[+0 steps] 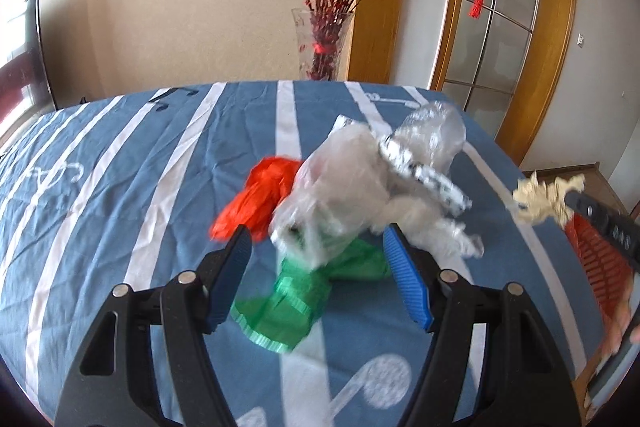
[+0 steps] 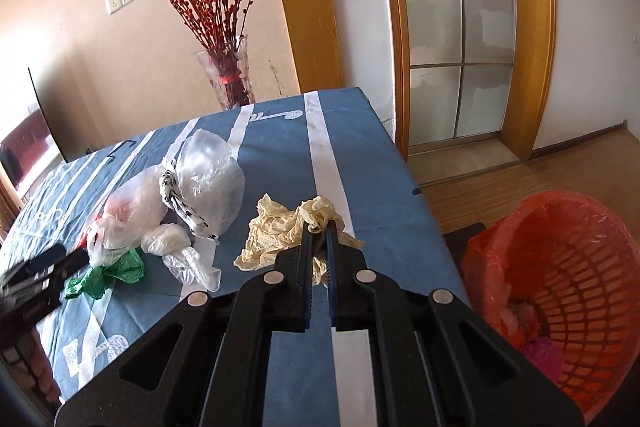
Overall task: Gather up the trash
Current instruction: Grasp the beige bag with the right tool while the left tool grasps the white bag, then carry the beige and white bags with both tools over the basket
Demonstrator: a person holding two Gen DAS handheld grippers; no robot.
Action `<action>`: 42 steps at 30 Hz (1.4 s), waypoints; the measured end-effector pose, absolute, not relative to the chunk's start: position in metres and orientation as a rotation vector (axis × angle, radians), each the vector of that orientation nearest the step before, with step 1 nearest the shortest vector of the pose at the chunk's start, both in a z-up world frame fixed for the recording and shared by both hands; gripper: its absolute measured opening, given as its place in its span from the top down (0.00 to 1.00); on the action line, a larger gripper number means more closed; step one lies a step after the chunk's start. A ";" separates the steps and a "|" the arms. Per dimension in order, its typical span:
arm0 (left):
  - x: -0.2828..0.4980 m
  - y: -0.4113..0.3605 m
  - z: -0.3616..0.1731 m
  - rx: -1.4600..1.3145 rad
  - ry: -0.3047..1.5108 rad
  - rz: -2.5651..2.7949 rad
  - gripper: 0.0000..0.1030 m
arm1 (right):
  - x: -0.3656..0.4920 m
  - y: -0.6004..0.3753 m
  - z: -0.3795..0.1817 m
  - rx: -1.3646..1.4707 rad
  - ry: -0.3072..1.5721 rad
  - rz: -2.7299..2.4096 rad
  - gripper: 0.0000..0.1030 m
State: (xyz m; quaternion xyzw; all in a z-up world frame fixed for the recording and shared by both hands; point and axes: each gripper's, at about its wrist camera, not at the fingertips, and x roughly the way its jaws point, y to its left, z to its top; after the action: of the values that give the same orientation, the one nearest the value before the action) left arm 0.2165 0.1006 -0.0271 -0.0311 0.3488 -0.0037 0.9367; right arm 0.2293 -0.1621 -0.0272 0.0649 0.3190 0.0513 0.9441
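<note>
Over the desk's [image 2: 280, 147] right edge, my right gripper [image 2: 320, 227] was clamped on the cream wad [image 2: 276, 227], lifted clear of the cloth, with the bin [image 2: 560, 267] on the floor just beside the desk. I judged myself mid-carry: the next move called for swinging over the bin's mouth before letting go. My left gripper [image 1: 316, 247] stood apart, empty, before the clear bags [image 1: 360, 179] and green bag [image 1: 288, 299], the likely next pick.
</note>
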 end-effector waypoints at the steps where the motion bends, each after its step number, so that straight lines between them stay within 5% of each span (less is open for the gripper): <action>1: 0.222 0.097 -0.026 -0.069 0.718 -0.019 0.35 | 0.230 -0.161 -0.028 0.131 0.650 0.106 0.94; 15: 0.280 0.027 -0.059 0.005 0.826 -0.034 0.36 | 0.224 -0.195 -0.030 0.176 0.656 0.074 0.94; 21: 0.289 0.024 -0.074 0.000 0.868 -0.021 0.51 | 0.222 -0.205 -0.030 0.196 0.656 0.070 0.94; 25: 0.287 0.024 -0.070 -0.001 0.838 -0.041 0.76 | 0.221 -0.206 -0.031 0.199 0.656 0.072 0.94; 30: 0.271 0.030 -0.057 -0.013 0.792 -0.073 0.89 | 0.217 -0.206 -0.030 0.199 0.652 0.080 0.94; 42: 0.229 0.039 -0.013 -0.031 0.675 -0.129 0.92 | 0.202 -0.210 -0.016 0.208 0.614 0.085 0.94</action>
State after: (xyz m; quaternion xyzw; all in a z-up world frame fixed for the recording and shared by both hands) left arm 0.2294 0.0392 -0.0128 -0.0150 0.3308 -0.0635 0.9414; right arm 0.2016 -0.2096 -0.0165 0.1022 0.3017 0.0420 0.9470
